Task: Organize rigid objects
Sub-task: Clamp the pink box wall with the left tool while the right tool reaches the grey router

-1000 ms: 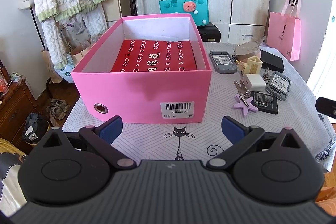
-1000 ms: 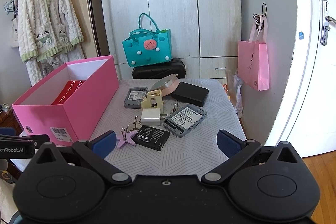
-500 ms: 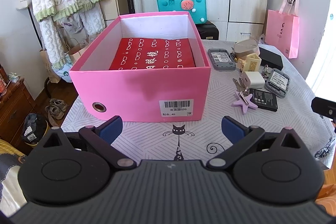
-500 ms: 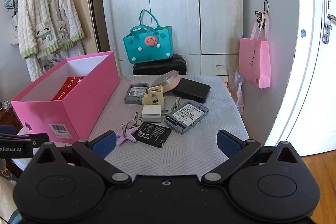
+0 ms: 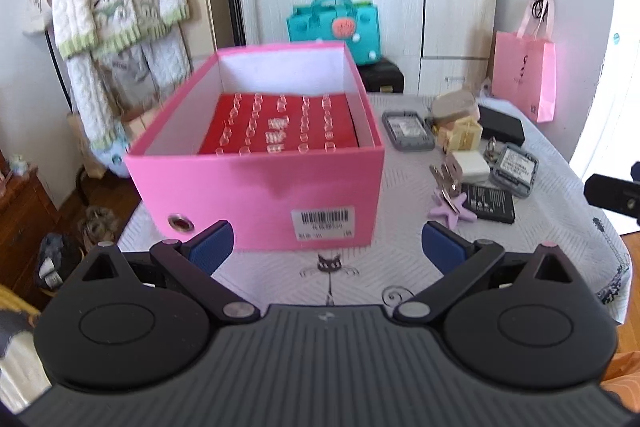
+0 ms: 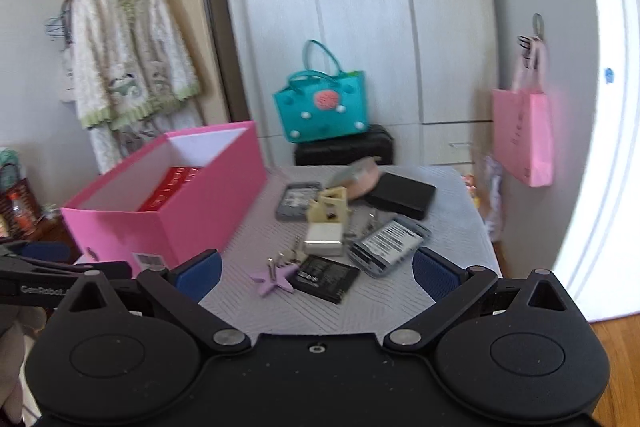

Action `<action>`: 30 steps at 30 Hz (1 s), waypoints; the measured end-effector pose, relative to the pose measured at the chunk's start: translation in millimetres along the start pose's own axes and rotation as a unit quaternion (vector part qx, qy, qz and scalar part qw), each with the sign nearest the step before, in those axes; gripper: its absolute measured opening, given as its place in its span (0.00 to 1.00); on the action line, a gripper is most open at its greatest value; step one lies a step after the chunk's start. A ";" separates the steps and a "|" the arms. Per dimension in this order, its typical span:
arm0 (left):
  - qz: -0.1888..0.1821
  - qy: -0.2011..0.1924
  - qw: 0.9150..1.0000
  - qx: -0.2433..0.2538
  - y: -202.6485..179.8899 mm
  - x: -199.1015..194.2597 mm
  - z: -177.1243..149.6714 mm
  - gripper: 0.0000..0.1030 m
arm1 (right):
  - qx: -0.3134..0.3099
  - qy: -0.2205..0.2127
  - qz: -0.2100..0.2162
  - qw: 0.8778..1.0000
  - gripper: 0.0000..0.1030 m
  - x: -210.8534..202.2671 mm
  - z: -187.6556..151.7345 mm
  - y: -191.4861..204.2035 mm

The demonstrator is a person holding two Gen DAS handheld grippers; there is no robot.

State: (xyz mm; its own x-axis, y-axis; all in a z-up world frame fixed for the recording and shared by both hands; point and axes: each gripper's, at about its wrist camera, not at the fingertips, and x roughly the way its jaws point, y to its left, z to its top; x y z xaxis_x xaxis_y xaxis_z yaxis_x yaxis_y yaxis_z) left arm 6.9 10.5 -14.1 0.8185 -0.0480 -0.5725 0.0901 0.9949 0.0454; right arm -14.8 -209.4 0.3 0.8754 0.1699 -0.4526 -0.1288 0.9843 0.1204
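Pink box [image 5: 260,183] sits at eleven o'clock on the table [image 5: 560,195], open-topped, a red packet [image 5: 280,127] inside. Toward one o'clock: lilac star [image 6: 274,277], black battery [image 6: 328,277], white charger [image 6: 324,239]. Left gripper [image 5: 326,247] and right gripper [image 6: 316,269] hover, jaws spread, empty. Wardrobe [image 6: 360,27] behind.

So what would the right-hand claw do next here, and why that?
Probably ease the right gripper forward and down onto the black battery. Its jaws are open and empty, the battery lies nearest between them, and the pink box beside the pile is open to receive it.
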 end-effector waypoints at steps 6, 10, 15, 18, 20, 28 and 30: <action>0.008 -0.002 1.000 0.018 11.2 0.3 11.9 0.99 | -0.031 -0.002 0.017 0.999 1.00 19.0 0.6 -9.5; 0.000 0.004 0.999 0.043 23.1 4.4 27.9 0.99 | -0.028 0.017 0.011 0.999 1.00 38.7 -3.2 -19.1; 0.003 0.012 0.999 0.052 46.4 12.5 54.8 0.99 | -0.013 0.048 0.000 0.999 1.00 65.3 -3.3 -36.5; -0.005 0.026 0.998 0.054 61.7 18.5 68.4 0.97 | -0.009 0.066 -0.007 0.998 1.00 81.4 -3.9 -47.5; -0.002 0.034 0.998 0.059 70.1 23.8 76.4 0.96 | -0.011 0.079 -0.013 0.997 1.00 91.0 -4.7 -52.5; 0.049 0.022 0.997 0.055 100.1 49.9 107.6 0.96 | 0.035 0.119 0.006 0.992 0.96 132.8 -1.7 -64.3; 0.053 0.027 0.997 0.050 108.9 60.0 114.0 0.96 | 0.050 0.129 0.003 0.990 0.96 143.6 -1.8 -67.4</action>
State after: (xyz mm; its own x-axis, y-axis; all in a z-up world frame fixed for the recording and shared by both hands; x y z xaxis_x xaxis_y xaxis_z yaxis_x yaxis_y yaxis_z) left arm 130.6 105.8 49.8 0.7949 0.0648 -0.6033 0.0626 0.9802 0.1877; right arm 118.8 -251.3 -74.4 0.7248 0.1946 -0.6609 -0.0754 0.9759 0.2047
